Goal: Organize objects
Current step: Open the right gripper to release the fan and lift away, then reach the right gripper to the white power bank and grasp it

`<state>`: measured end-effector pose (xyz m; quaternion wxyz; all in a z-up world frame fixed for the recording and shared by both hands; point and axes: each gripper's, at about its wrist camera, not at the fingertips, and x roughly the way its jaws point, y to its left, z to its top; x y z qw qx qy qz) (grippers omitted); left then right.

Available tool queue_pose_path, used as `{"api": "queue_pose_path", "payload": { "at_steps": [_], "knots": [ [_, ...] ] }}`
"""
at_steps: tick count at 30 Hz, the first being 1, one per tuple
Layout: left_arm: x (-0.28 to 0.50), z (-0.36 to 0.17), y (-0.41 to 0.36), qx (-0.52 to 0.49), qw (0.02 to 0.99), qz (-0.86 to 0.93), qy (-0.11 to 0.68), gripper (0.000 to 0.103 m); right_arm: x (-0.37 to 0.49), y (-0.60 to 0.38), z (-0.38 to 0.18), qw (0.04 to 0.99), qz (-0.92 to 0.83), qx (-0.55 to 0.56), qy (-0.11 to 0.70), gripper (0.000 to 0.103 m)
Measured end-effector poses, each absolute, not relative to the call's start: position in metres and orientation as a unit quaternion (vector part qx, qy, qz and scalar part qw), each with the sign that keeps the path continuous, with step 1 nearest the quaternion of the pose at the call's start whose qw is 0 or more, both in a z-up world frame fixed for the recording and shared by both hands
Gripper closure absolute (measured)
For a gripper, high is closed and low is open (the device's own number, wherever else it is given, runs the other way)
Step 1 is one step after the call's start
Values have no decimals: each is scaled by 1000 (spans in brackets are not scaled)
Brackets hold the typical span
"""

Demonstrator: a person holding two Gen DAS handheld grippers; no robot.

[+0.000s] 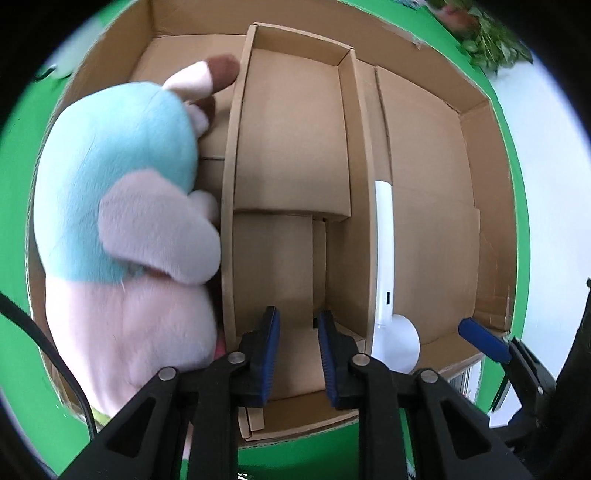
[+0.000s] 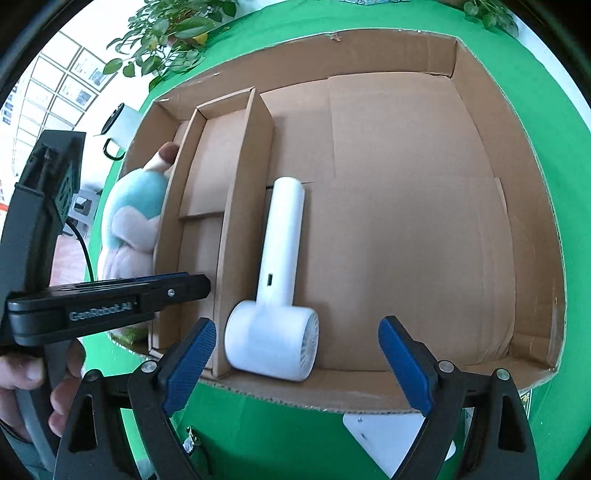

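Note:
A cardboard box [image 2: 369, 44] with dividers lies on green cloth. A blue and pink plush toy [image 1: 122, 206] fills its left compartment, also seen as the plush [image 2: 136, 206]. A white handheld dryer [image 2: 280, 258] lies in the wide right compartment against the divider, its head toward me; in the left wrist view the dryer [image 1: 384, 258] shows edge-on. My right gripper [image 2: 297, 328] hangs open above the dryer's head, pads wide apart and clear of it. My left gripper [image 1: 298, 317] points into the narrow middle compartment, pads a little apart with nothing between them.
Cardboard dividers [image 1: 229, 206] stand between the compartments. Green cloth [image 2: 280, 424] surrounds the box. Leafy plants [image 2: 166, 33] stand beyond the far edge, a white mug [image 2: 125, 125] beside the box. A white card [image 2: 384, 435] lies near the front. A hand [image 2: 29, 373] holds the left gripper.

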<state>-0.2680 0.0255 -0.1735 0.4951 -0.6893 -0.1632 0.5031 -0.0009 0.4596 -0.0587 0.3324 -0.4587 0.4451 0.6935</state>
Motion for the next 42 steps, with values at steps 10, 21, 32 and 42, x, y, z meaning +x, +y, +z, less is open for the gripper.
{"api": "queue_pose_path", "payload": {
  "at_steps": [10,21,32,42],
  "knots": [
    [-273,-177,28,-702,483,496,-169,82,-37,482,-80,336,694,-462,437,14],
    [-267,-83,-9,-555,528,612,-195,40,17,431,-48,321,749,-449,366,1],
    [-168,-76,16,-565,581,551,-199,41,46,388,-109,349,731,-511,288,6],
    [-133,-106,9,-591,578,513,-229,40,56,369,-138,322,736,-528,274,38]
  ]
}}
